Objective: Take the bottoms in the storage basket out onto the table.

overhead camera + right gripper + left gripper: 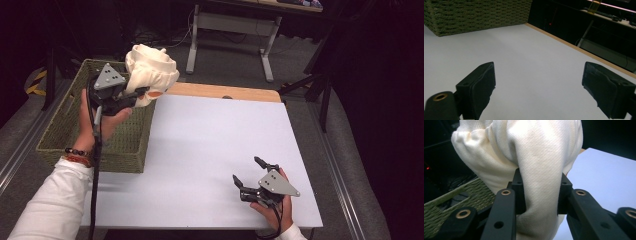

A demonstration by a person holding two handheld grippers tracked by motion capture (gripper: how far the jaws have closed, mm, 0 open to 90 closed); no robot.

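White sleeves [47, 205], beaded bracelets [77, 155], black grippers with brass-ringed jaws, grey plates.

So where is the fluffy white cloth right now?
In the high view the cream cloth is at the upper left, pinched in the left gripper and held up above the right rim of the green woven basket, beside the white table.

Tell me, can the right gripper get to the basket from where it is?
Probably yes. The right gripper sits open over bare white table, with nothing lying between it and the basket, though the basket sits across the table.
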